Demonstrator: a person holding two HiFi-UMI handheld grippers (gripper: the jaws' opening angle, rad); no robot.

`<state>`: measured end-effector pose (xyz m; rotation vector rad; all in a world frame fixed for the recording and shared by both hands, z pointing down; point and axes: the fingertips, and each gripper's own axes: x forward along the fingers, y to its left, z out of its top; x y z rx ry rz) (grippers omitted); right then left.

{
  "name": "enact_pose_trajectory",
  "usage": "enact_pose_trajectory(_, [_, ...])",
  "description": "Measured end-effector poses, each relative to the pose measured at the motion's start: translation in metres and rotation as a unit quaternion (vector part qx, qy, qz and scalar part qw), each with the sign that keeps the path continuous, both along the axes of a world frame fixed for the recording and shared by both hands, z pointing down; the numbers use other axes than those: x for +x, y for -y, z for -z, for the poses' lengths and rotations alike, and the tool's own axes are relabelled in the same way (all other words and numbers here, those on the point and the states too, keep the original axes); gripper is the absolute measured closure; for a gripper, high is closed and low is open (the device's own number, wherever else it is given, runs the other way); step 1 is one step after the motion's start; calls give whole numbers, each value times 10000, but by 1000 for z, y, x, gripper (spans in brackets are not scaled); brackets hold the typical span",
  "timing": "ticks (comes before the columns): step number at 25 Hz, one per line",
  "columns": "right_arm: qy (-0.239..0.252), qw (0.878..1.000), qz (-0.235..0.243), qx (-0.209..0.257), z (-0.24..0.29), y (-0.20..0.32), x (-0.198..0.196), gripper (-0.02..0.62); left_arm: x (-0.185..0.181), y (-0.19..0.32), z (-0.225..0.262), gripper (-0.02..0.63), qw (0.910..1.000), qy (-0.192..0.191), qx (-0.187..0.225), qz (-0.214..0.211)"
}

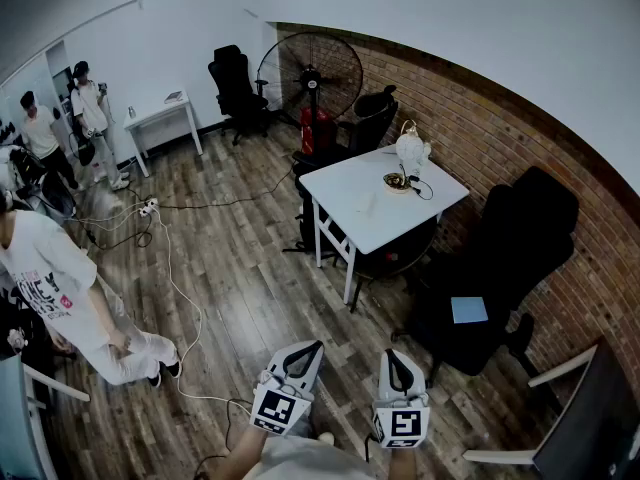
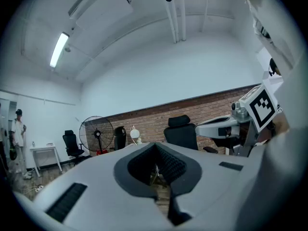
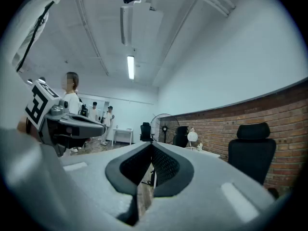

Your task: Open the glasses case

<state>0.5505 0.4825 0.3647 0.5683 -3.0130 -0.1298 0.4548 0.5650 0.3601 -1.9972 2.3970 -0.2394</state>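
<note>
— Closest to us, our left gripper (image 2: pixel 154 146) has its jaws pressed together on nothing. Our right gripper (image 3: pixel 151 144) is closed and empty too, and both point level.
— Past them we see the wooden floor (image 1: pixel 240 298), then a black office chair (image 1: pixel 500 258) on the right.
— Further off stands the white table (image 1: pixel 345 228). A pale flat shape near its middle may be the glasses case (image 1: pixel 365 204), though we cannot tell.
— Behind it, a floor fan (image 1: pixel 310 73) stands against the brick wall (image 1: pixel 480 128).
</note>
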Motion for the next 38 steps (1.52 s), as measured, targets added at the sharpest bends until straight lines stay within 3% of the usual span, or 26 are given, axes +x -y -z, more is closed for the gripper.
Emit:
enact_pose_trajectory(8, [-242, 9995, 185, -2, -17, 3, -34, 589, -28, 6, -12, 603, 9998, -14, -108, 135])
enact_pose_trajectory(17, [-394, 9991, 136, -39, -28, 27, -92, 589, -92, 30, -28, 604, 9997, -117, -133, 169])
enact_pose_trajectory(30, [-441, 9987, -262, -53, -34, 69, -185, 589, -196, 77, -32, 604, 9997, -122, -119, -145])
enact_pose_trajectory(38, [-552, 9972, -493, -105, -43, 75, -221, 589, -234, 94, -41, 604, 9991, -138, -124, -374])
